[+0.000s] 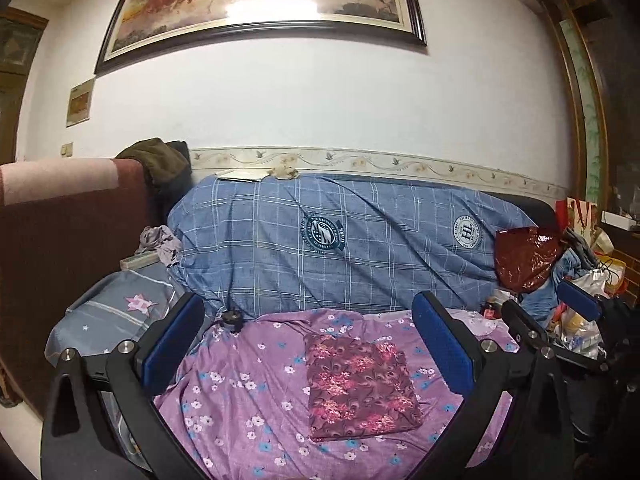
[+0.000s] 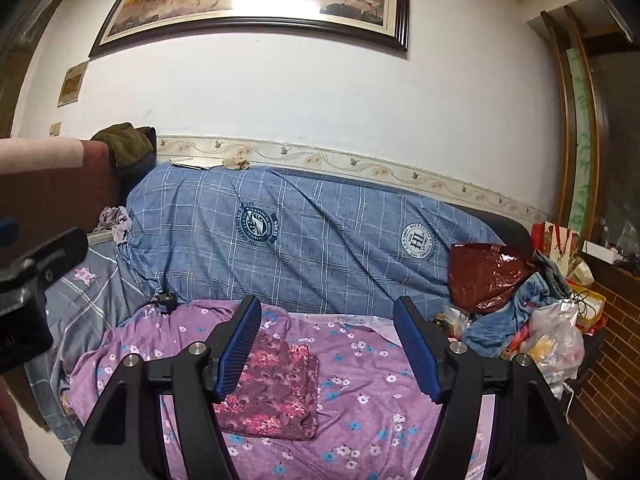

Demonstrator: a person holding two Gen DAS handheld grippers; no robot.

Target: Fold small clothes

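Observation:
A folded maroon floral garment [image 1: 362, 386] lies flat on the purple flowered sheet [image 1: 240, 392] covering the sofa seat; it also shows in the right wrist view [image 2: 274, 392]. My left gripper [image 1: 308, 344] is open and empty, held above the seat with the garment between and beyond its blue pads. My right gripper [image 2: 326, 344] is open and empty, its left pad [image 2: 236, 346] over the garment's left edge. The right gripper also shows at the right of the left wrist view [image 1: 560, 320].
A blue checked cover [image 1: 320, 240] drapes the sofa back. A grey star-print pillow [image 1: 116, 308] lies at the left. Bags and loose clothes [image 2: 532, 312] pile at the right end. A small crumpled grey garment [image 1: 160, 242] sits at the left corner.

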